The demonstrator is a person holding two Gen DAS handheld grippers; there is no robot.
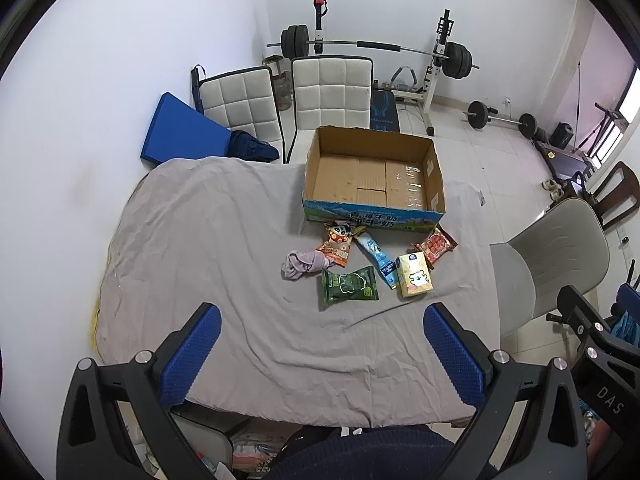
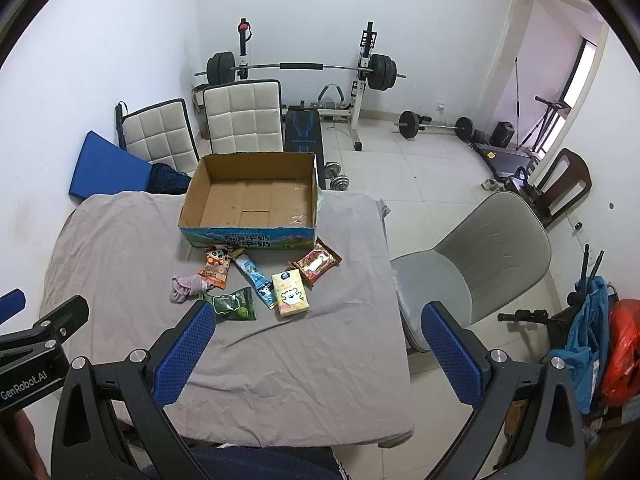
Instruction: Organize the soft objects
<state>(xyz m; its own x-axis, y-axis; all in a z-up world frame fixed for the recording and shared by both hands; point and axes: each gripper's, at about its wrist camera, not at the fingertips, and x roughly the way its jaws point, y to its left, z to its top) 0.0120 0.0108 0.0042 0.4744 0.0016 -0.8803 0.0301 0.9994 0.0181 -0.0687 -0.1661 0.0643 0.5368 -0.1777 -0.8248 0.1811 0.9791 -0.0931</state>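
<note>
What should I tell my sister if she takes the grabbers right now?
Left gripper: open, holding nothing, over the near part of the table.
Right gripper: open, holding nothing, beside it.
Box: at the table's far side, nothing in it.
In front of the box on the grey cloth: pink rag, panda pack, green pack, blue pack, yellow tissue pack, red pack.
Done: nothing packed yet.
Left: probably all six go in the box.
</note>
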